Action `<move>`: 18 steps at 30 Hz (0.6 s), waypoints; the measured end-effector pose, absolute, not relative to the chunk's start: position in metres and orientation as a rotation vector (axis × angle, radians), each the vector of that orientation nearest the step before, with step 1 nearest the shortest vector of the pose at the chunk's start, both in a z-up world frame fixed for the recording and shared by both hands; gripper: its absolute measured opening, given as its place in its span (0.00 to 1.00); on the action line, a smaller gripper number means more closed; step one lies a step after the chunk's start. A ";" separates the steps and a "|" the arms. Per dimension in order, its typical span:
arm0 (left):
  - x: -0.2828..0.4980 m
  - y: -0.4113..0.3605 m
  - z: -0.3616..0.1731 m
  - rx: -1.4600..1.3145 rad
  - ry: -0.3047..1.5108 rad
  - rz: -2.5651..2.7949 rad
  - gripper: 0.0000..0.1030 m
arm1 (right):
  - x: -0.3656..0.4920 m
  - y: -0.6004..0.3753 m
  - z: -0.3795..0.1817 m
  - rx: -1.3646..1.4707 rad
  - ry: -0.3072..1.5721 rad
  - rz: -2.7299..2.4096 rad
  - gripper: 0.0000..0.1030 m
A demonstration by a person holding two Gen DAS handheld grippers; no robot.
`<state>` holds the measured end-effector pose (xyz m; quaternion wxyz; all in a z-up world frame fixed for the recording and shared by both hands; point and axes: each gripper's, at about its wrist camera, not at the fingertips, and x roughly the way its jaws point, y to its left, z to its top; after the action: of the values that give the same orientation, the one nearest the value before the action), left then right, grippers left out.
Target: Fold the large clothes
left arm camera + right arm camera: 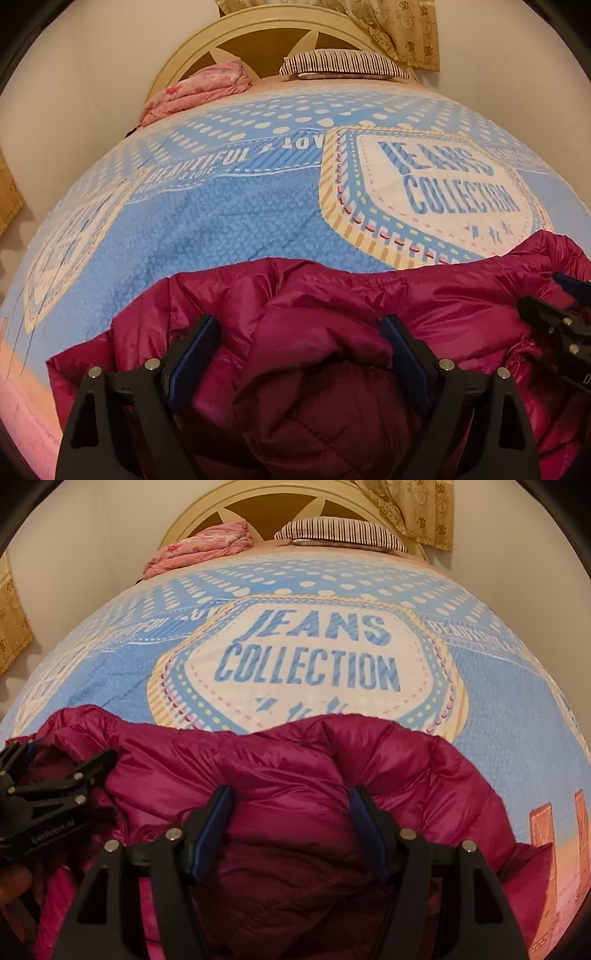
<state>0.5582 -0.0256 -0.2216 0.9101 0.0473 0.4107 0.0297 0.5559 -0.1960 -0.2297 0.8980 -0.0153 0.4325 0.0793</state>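
A magenta puffer jacket (332,332) (295,775) lies bunched on the near end of a bed, shiny and quilted, its fabric heaped in soft folds with a duller quilted lining turned up in the middle. The left gripper (299,347) stands with its jaws apart, a rounded hump of the lining between them, the blue pads (192,354) not visibly pressing it. The right gripper (291,830) also stands with jaws spread over the jacket, fabric rising between them without being pinched. In the left wrist view the right gripper shows at 3 o'clock; the right wrist view shows the left gripper at 9 o'clock. The blue bedspread (229,214) (498,686) lies beneath, and at 12 o'clock sit a striped pillow (343,64) (340,535) and a pink folded blanket (199,88) (203,546).
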 end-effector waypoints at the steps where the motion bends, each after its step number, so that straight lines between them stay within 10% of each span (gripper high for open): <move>1: 0.559 -0.027 -0.223 0.106 0.851 0.066 0.88 | 0.556 -0.195 -0.231 -0.033 0.893 0.162 0.68; 18: 0.561 -0.033 -0.228 0.167 0.851 0.117 0.94 | 0.556 -0.191 -0.238 -0.067 0.884 0.135 0.71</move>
<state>0.5606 -0.0334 -0.2281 0.9058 0.0806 0.4121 0.0566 0.5564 -0.1915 -0.2384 0.9011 -0.0322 0.4275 0.0650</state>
